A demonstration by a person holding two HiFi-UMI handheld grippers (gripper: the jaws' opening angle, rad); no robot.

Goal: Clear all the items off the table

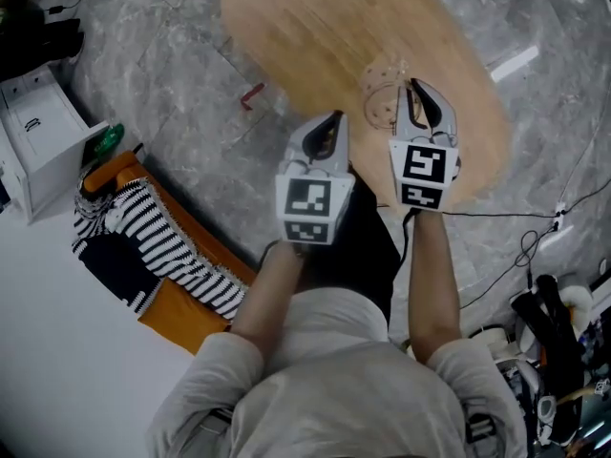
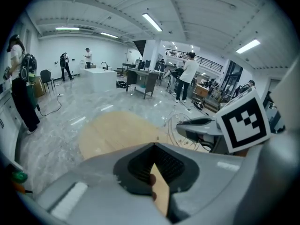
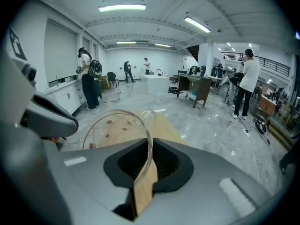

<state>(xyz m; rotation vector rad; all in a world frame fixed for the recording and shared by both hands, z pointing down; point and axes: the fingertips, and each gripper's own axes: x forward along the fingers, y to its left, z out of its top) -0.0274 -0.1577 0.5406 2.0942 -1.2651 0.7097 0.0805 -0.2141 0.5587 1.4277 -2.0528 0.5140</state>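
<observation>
Pickup underway: right hand-held gripper [image 3: 150, 144] clamps the glass jug [image 1: 382, 101] by its rim at the worktop's [image 1: 315, 36] near edge, left hand-held gripper [image 2: 153, 146] closed on nothing at that same edge; next, I reckon, lift the jug clear.

Grey marble floor [image 1: 172, 113], white walls [image 3: 61, 50], ceiling strip lights [image 3: 122, 7], white counter [image 3: 157, 83], dark desks [image 3: 194, 86] farther back.
</observation>
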